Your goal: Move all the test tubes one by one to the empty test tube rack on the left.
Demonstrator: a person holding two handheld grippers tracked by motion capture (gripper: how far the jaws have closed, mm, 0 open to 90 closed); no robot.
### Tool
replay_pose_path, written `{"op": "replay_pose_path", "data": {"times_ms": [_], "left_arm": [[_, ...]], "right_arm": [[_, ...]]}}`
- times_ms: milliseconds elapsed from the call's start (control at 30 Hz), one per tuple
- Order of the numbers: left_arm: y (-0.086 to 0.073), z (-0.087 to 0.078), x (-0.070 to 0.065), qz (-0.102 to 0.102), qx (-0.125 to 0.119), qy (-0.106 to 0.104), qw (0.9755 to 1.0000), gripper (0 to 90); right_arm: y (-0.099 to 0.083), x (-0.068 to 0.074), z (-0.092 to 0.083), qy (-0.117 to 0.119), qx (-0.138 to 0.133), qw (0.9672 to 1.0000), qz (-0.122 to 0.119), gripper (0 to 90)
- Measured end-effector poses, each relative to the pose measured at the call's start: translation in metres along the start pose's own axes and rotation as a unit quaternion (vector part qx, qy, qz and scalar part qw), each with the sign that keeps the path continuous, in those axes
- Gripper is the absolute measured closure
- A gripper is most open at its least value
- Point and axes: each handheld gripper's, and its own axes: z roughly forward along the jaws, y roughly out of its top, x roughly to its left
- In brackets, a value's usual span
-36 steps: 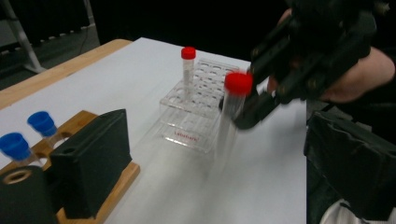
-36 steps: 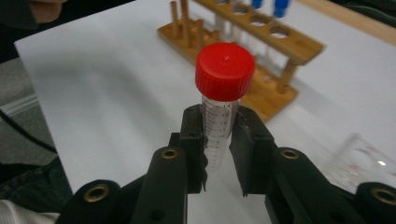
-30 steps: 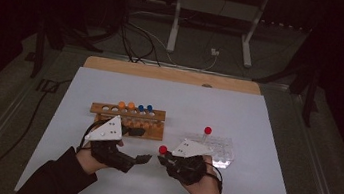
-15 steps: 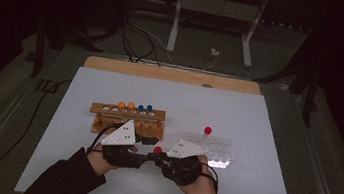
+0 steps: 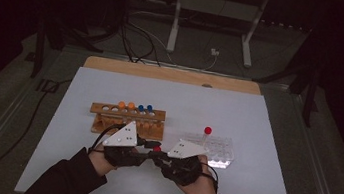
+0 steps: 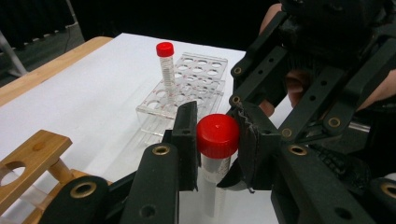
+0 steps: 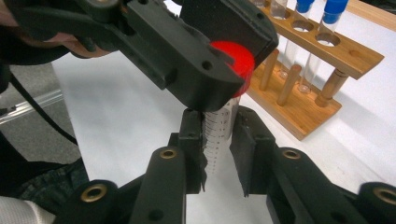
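A clear graduated tube (image 7: pixel 220 123) with a red cap (image 6: pixel 217 135) is held upright over the white mat, between the two racks. My right gripper (image 7: pixel 219 135) is shut on the tube's body below the cap. My left gripper (image 6: pixel 215 133) comes in from the left; its jaws have just been closing, and both pads now press on the red cap (image 7: pixel 239 63). In the high view the left gripper (image 5: pixel 152 146) and right gripper (image 5: pixel 158 153) meet tip to tip at the cap (image 5: pixel 157 148).
A wooden rack (image 5: pixel 107 110) behind the left hand holds orange-capped and blue-capped tubes. A clear plastic rack (image 5: pixel 220 153) at the right holds one upright red-capped tube (image 5: pixel 207 131). The white mat (image 5: pixel 249 188) reaches to the table's near edge.
The left gripper has moved right to the tube held by the right gripper, and its jaws have closed on the red cap. The right hand has stayed in place.
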Motion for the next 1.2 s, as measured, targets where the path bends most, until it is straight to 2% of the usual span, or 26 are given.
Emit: {"op": "replay_pose_path", "data": {"times_ms": [67, 200, 367, 467, 600, 667, 733, 933, 1200], "left_arm": [[0.000, -0.003, 0.002, -0.001, 0.000, 0.002, 1.0000, 71.6], [0.000, -0.013, 0.007, 0.000, 0.000, 0.018, 0.9998, 71.6], [0.001, -0.030, 0.016, 0.002, -0.004, 0.047, 0.9989, 71.6], [0.002, -0.040, 0.022, 0.000, -0.006, 0.064, 0.9979, 71.6], [0.004, -0.054, 0.030, -0.001, -0.009, 0.087, 0.9961, 71.6], [0.005, -0.061, 0.035, -0.003, -0.012, 0.098, 0.9951, 71.6], [0.007, -0.067, 0.039, -0.005, -0.014, 0.109, 0.9940, 71.6], [0.011, -0.084, 0.051, -0.008, -0.019, 0.138, 0.9902, 71.6], [0.011, -0.102, 0.070, -0.023, -0.030, 0.179, 0.9831, 71.6]], "right_arm": [[0.001, 0.000, -0.002, 0.003, -0.004, 1.0000, 0.000, 62.4], [0.001, -0.001, -0.007, -0.003, -0.020, 0.9998, -0.004, 46.1], [0.002, -0.005, -0.015, -0.008, -0.042, 0.9991, -0.005, 30.2], [0.002, -0.008, -0.019, -0.009, -0.051, 0.9986, 0.005, 14.7], [0.003, -0.011, -0.024, -0.019, -0.066, 0.9974, 0.023, 2.1], [0.003, -0.013, -0.027, -0.022, -0.074, 0.9967, 0.026, 0.0], [0.004, -0.014, -0.029, -0.014, -0.078, 0.9965, 0.027, 0.0], [0.004, -0.017, -0.034, -0.009, -0.092, 0.9952, 0.031, 0.0], [0.004, -0.020, -0.039, -0.011, -0.099, 0.9945, 0.032, 0.0]]}}
